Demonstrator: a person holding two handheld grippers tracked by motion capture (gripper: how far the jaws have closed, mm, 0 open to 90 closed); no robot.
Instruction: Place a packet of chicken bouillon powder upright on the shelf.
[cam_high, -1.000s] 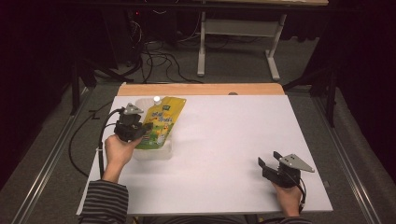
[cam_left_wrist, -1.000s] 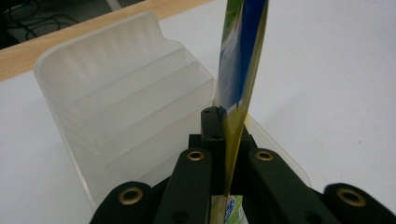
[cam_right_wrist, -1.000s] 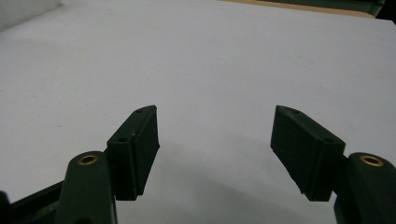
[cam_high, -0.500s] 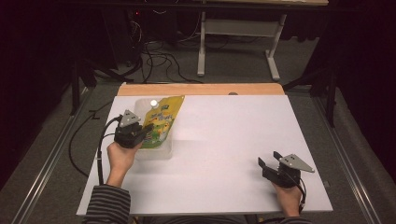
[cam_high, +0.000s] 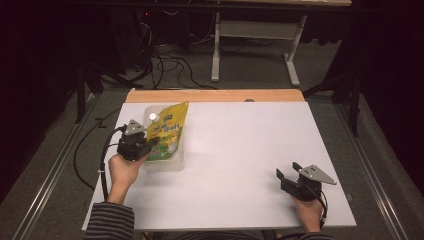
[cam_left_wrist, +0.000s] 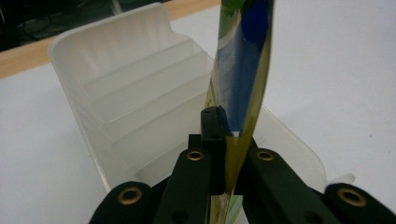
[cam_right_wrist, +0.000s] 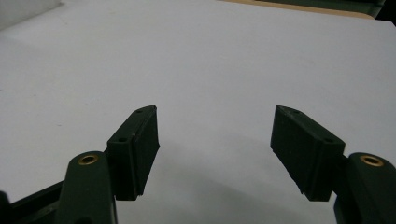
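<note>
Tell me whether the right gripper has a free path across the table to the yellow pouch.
Probably yes. The right gripper rests open, and bare white table lies between it and the yellow pouch. But the left gripper is clamped on the pouch over the clear tray.
</note>
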